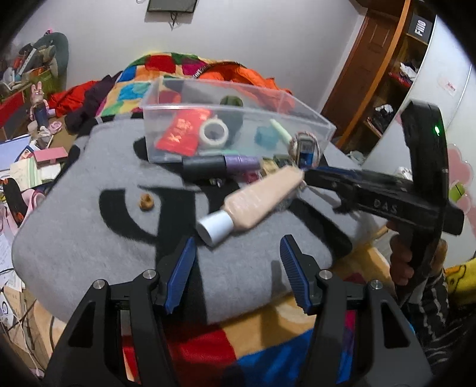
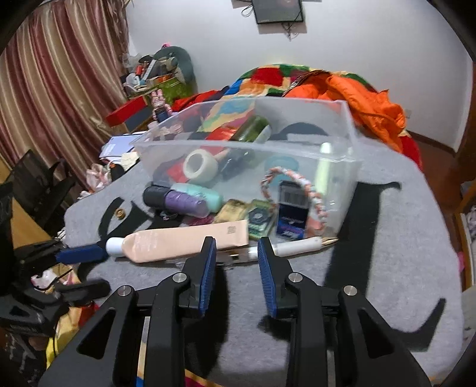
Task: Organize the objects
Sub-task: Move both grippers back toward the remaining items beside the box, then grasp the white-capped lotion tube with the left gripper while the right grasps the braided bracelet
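The clear plastic bin (image 2: 339, 166) sits in the upper middle of the right wrist frame on a grey cloth (image 2: 386, 253) with large black lettering, spread over a bed. Several things already lie in it: a white tape roll (image 2: 197, 165), a red packet (image 1: 181, 132) with gold characters too blurred to read, a dark green bottle (image 2: 253, 129) and a teal piece (image 1: 266, 137).

Much is left outside, in a row below the bin's near wall: a black-and-purple cylinder (image 2: 175, 201), a mint one (image 2: 200, 193), small gold and green packets (image 2: 248, 215), a blue box (image 2: 291, 214) with a barcode inside a braided ring (image 2: 319, 205), a white pen (image 2: 300, 245), and a peach tube (image 2: 190, 242) with a white cap. So the sorting looks roughly half done.

The left hand-held gripper (image 1: 238, 259) stands wide apart and empty, just below the tube's cap. The right hand-held gripper (image 2: 236, 256) is moderately parted and holds nothing in its own view; in the left wrist view its tip seems to touch the tube's crimped end, though blur hides the contact.

Readable writing: "DAS" on the right tool's body (image 1: 383, 205) and "FiiO" on a black box (image 1: 420, 28) on the upper-right shelf.
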Demonstrator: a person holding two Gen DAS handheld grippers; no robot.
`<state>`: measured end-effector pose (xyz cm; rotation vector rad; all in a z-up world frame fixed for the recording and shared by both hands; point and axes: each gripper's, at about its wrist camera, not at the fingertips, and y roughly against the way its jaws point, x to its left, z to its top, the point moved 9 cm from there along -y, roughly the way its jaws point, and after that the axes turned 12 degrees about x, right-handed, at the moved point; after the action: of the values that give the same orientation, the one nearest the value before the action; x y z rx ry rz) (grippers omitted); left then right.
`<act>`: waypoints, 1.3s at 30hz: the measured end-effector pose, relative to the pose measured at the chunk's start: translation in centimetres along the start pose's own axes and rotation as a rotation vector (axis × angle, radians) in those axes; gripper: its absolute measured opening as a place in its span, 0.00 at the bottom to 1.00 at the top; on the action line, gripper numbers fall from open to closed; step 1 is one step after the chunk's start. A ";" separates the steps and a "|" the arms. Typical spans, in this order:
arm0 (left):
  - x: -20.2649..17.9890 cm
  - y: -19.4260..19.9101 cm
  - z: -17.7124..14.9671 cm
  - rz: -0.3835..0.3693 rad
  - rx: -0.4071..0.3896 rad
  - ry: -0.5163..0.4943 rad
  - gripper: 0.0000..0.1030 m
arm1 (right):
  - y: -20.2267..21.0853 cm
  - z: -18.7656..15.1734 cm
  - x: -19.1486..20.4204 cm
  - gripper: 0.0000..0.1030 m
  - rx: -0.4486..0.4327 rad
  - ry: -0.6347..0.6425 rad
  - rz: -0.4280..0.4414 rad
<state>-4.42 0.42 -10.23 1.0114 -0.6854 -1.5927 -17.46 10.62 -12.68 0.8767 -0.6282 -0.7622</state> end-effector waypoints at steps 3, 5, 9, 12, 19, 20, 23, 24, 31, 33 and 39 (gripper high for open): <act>0.8 -0.7 1.0 0.022 -0.001 0.003 0.58 | 0.8 0.3 -1.2 0.26 -0.020 -0.028 -0.022; 1.4 -1.9 1.5 0.020 0.017 0.019 0.58 | 1.3 0.5 -2.1 0.26 -0.035 -0.053 -0.037; 1.6 -2.7 2.2 -0.005 0.000 0.033 0.58 | 2.0 1.1 -4.0 0.26 -0.059 -0.098 -0.074; 1.5 -2.9 2.2 -0.025 -0.018 0.047 0.54 | 1.7 1.6 -5.1 0.26 -0.065 -0.126 -0.097; 1.7 -2.3 1.4 -0.001 -0.057 0.071 0.34 | -0.3 2.4 -5.6 0.26 -0.047 -0.127 -0.115; 1.7 -2.3 1.4 0.006 -0.059 0.067 0.33 | -0.6 2.3 -5.5 0.25 -0.042 -0.123 -0.107; 1.5 -2.1 1.3 0.014 -0.060 0.065 0.32 | -0.9 2.0 -4.9 0.12 -0.044 -0.114 -0.076; 1.4 -2.0 1.3 0.011 -0.059 0.068 0.32 | -0.8 1.9 -4.8 0.10 -0.047 -0.110 -0.074; 0.8 -0.7 1.6 0.012 -0.085 0.060 0.30 | 1.4 1.8 -4.4 0.07 -0.107 -0.101 -0.070; 0.5 -0.1 1.8 0.014 -0.100 0.051 0.30 | 2.2 1.9 -4.2 0.07 -0.126 -0.100 -0.063; -0.2 1.5 3.2 0.002 -0.140 0.028 0.23 | 4.6 2.8 -3.8 0.07 -0.183 -0.088 -0.057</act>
<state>-6.49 -0.03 -7.46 0.9285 -0.5475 -1.5988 -20.28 14.31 -8.02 0.6979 -0.6029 -0.8987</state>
